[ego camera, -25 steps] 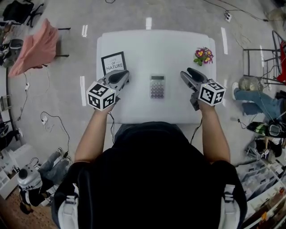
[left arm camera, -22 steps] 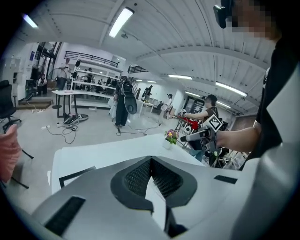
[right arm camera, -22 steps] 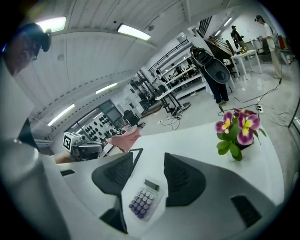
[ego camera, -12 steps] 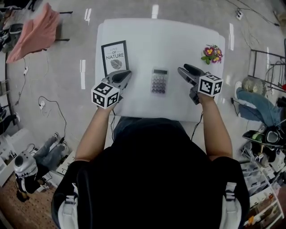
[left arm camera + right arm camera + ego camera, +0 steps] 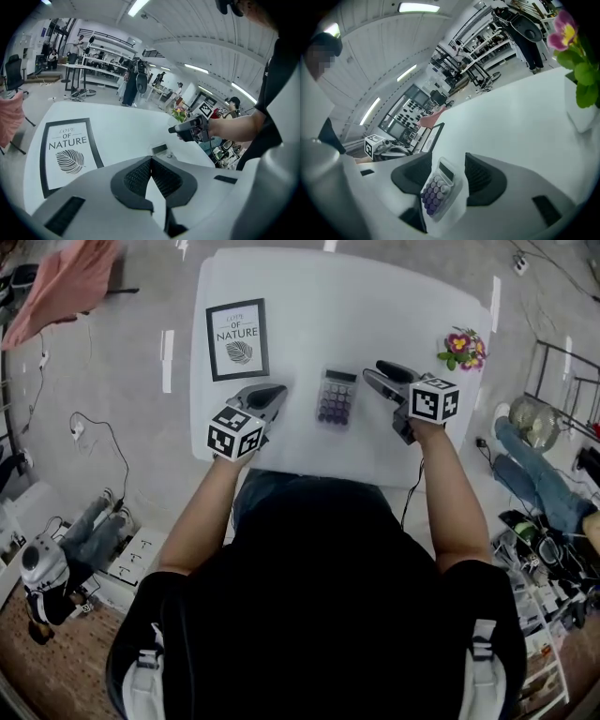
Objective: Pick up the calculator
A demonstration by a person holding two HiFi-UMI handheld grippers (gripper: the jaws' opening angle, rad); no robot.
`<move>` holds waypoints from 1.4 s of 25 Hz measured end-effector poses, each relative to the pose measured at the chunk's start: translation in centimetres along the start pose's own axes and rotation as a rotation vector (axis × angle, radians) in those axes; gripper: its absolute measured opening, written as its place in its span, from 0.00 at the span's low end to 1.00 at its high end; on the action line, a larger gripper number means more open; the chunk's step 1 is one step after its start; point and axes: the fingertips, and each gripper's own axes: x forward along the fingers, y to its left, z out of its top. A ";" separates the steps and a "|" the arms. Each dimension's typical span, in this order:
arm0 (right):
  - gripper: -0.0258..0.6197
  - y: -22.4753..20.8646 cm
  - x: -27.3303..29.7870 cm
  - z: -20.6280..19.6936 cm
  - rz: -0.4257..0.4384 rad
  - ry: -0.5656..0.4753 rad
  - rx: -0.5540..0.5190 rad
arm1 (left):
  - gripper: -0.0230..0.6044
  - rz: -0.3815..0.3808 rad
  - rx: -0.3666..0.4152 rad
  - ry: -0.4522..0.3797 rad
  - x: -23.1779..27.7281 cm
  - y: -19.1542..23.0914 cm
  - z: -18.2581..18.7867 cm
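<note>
A small calculator with purple keys lies flat near the middle of the white table. My right gripper hovers just to its right and points at it. Its jaws are opening. In the right gripper view the calculator shows through the gap, ahead of the fingers, with my right gripper not touching it. My left gripper is left of the calculator, shut and holding nothing. In the left gripper view its pads meet at my left gripper, and the calculator's top peeks out beyond them.
A framed "Love of Nature" print lies flat at the table's back left. A small pot of flowers stands at the back right. A pink cloth hangs over a chair off the table's left. Cables and clutter cover the floor around.
Both grippers have come down towards the table and now flank the calculator more closely. The calculator, print and flowers have not moved on the table.
</note>
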 end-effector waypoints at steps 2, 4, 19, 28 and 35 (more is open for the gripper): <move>0.39 -0.3 0.9 -0.6 0.005 0.023 0.004 | 0.07 -0.003 -0.012 0.010 0.6 0.1 -0.9; 0.40 -0.7 1.7 -0.9 0.009 0.043 0.002 | 0.07 -0.005 -0.017 0.019 1.2 0.3 -1.7; 0.38 -1.6 6.8 -3.5 0.048 0.194 0.002 | 0.07 -0.072 -0.069 0.148 5.0 -0.4 -9.2; 0.35 -1.2 7.9 -4.0 0.094 0.299 -0.022 | 0.07 -0.162 -0.083 0.241 7.1 -3.3 -12.3; 0.33 -1.1 8.2 -4.1 0.115 0.349 -0.033 | 0.07 -0.193 -0.080 0.293 8.4 -4.8 -12.9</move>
